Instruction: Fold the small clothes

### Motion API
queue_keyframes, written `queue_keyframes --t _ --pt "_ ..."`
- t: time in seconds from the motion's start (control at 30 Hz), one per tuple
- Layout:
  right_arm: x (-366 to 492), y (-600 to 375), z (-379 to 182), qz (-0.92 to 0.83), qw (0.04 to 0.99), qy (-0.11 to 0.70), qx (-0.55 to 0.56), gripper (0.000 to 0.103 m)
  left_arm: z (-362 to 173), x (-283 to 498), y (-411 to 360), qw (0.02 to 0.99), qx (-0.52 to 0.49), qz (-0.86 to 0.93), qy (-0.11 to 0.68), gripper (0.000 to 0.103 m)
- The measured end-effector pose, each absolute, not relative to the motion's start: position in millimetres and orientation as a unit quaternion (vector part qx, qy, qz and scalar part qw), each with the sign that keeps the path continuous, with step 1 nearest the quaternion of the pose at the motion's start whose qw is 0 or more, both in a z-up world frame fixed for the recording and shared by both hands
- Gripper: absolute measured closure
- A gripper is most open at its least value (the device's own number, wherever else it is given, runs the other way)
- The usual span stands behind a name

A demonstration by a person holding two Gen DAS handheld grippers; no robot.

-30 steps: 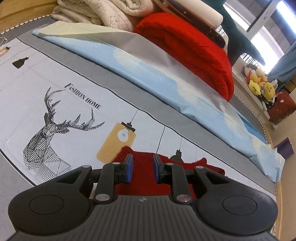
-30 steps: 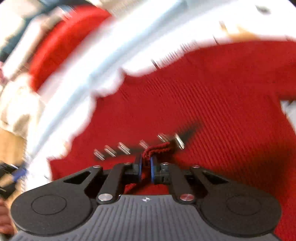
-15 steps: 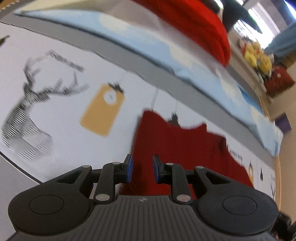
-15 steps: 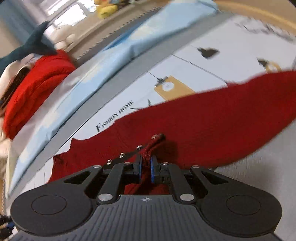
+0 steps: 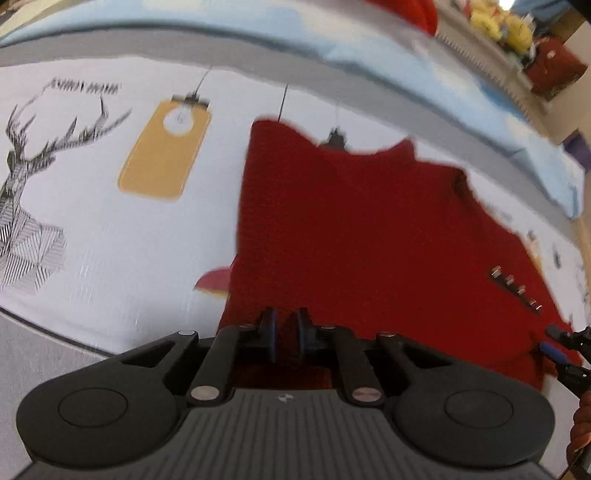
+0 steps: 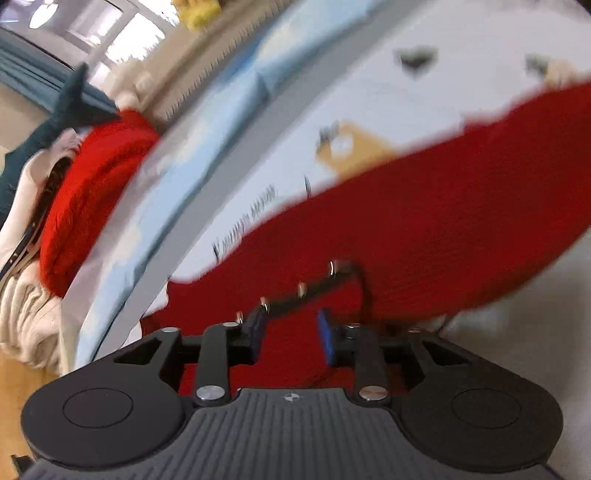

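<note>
A small dark red knit garment [image 5: 369, 236] lies spread on the printed white cloth [image 5: 110, 236]; it has a row of silver buttons [image 5: 517, 291]. My left gripper [image 5: 284, 334] hovers over the garment's near left edge, its jaws slightly apart with nothing between them. My right gripper [image 6: 291, 336] is open and empty just above the garment [image 6: 424, 221], beside the button row [image 6: 299, 291]. Its blue fingertips [image 5: 554, 343] also show at the right edge of the left wrist view.
The cloth carries a deer drawing [image 5: 33, 192] and a yellow lamp print [image 5: 166, 147]. A light blue sheet [image 5: 443, 70] lies behind it. A bright red knit bundle [image 6: 96, 184] and cream clothes [image 6: 22, 325] are stacked beyond. Yellow plush toys [image 5: 498, 22] sit farther back.
My right gripper has let go of the garment's edge and opened. My left gripper has moved forward over the garment, which now lies spread flat.
</note>
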State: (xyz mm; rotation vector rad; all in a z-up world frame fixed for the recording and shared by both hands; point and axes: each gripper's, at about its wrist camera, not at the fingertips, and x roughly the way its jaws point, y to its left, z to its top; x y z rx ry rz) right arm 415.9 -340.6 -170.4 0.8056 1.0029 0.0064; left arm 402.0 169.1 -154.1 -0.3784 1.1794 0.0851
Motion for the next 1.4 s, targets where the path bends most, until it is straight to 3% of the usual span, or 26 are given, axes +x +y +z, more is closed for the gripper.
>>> queue_keyframes --t 0.13,0.3,0.47,0.67,1.0,1.23,1.3,1.33,1.37,1.4 --pt "413.9 -347.1 -190.3 -0.032 0.768 0.51 0.386 0.073 -147.4 403.5 170.5 0.815 -0.179 0.04 0.55 0.089" --pt "411.3 -347.4 -160.1 -0.042 0.809 0.476 0.342 0.06 -140.3 401.6 163.1 0.826 -0.15 0.03 0.542 0.081" --pt "403.4 -369.9 -157.7 -0.076 0.81 0.462 0.353 0.059 -150.1 402.2 165.1 0.819 -0.142 0.04 0.555 0.079" --pt "390.4 -405.4 -158.3 -0.119 0.811 0.454 0.351 0.059 -123.8 397.8 147.8 0.84 -0.122 0.017 0.528 0.061" --pt "367.3 -492.5 -164.9 -0.202 0.807 0.413 0.371 0.059 -116.4 394.6 131.4 0.849 -0.093 -0.001 0.52 0.06" --pt "363.5 -546.5 -200.1 -0.272 0.779 0.394 0.405 0.058 -114.0 391.8 134.6 0.849 -0.091 -0.002 0.52 0.06" --pt "364.3 -552.0 -209.3 -0.279 0.775 0.388 0.414 0.062 -111.7 390.4 137.2 0.85 -0.093 -0.001 0.519 0.06" --pt "365.5 -552.1 -210.2 -0.283 0.778 0.379 0.414 0.07 -110.5 389.6 138.9 0.85 -0.093 0.0 0.518 0.06" --pt "368.7 -550.8 -209.7 -0.286 0.782 0.376 0.408 0.085 -109.2 388.8 140.7 0.851 -0.094 0.002 0.517 0.06" --pt "371.2 -549.2 -208.6 -0.289 0.786 0.373 0.399 0.086 -107.4 388.1 143.6 0.852 -0.095 0.005 0.515 0.06"
